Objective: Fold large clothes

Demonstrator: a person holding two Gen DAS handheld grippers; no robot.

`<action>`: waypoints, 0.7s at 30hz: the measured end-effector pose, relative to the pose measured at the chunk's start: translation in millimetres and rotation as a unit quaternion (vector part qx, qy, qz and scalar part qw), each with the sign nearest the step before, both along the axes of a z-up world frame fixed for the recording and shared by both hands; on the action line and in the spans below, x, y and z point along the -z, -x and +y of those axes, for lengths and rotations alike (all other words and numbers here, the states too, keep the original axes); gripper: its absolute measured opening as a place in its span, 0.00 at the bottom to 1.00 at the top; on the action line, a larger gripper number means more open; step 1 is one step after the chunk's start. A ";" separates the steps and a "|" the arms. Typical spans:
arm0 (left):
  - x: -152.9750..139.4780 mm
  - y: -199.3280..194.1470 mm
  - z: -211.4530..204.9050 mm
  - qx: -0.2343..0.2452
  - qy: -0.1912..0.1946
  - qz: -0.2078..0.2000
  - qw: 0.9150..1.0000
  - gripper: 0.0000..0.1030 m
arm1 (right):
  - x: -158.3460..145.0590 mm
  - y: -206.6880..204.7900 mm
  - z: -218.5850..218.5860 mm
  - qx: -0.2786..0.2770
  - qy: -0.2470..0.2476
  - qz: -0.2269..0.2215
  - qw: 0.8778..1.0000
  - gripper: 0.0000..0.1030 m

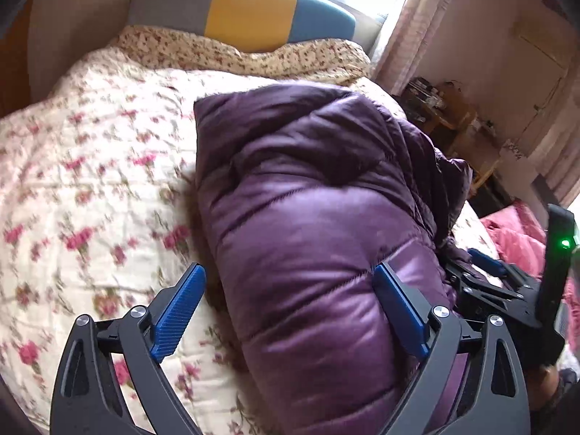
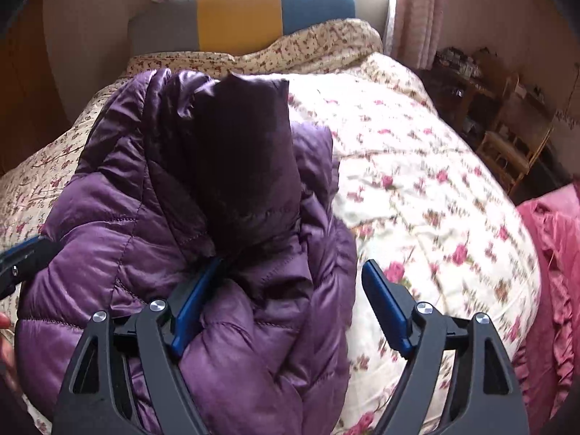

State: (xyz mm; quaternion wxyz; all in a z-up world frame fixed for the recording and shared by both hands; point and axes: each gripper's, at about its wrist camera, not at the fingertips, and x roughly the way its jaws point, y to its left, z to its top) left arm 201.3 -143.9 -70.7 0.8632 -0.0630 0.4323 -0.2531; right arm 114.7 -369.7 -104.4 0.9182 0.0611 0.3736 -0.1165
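A purple quilted puffer jacket point(image 1: 308, 217) lies folded into a thick bundle on the floral quilt point(image 1: 90, 181). My left gripper point(image 1: 290, 301) is open and hovers over the jacket's near left edge. The jacket also shows in the right wrist view point(image 2: 181, 217), with a dark lining flap on top. My right gripper point(image 2: 290, 290) is open over the jacket's near right edge, with its left finger point(image 2: 195, 301) against the fabric. The right gripper also shows at the right edge of the left wrist view point(image 1: 485, 264).
The floral quilt point(image 2: 417, 181) covers the bed. A grey, yellow and blue headboard point(image 1: 246, 11) stands at the far end under a window. Pink fabric point(image 2: 554, 253) lies at the right. A wooden chair point(image 2: 507, 145) and cluttered shelves stand beside the bed.
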 end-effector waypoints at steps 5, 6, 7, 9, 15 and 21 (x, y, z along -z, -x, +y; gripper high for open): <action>22.6 -2.8 7.7 0.008 0.056 0.057 0.997 0.91 | 15.2 6.2 -7.6 -0.003 -0.052 -0.001 0.999 0.76; 26.6 -4.4 7.3 0.010 0.063 0.066 0.996 0.91 | 17.9 7.4 -9.2 -0.005 -0.059 -0.003 0.998 0.75; 29.5 -5.7 6.7 0.014 0.069 0.072 0.995 0.91 | 21.4 8.2 -10.6 -0.009 -0.070 -0.005 0.997 0.73; 35.9 -8.9 4.1 0.019 0.078 0.084 0.993 0.92 | 25.2 9.5 -11.9 -0.020 -0.086 -0.009 0.996 0.65; 45.0 -20.3 -10.2 0.047 0.099 0.096 0.989 0.86 | 28.4 14.9 -6.2 -0.046 -0.109 -0.024 0.993 0.42; 32.7 -18.6 -7.9 0.073 0.116 0.070 0.988 0.66 | 15.7 26.9 5.0 -0.061 -0.111 -0.047 0.991 0.26</action>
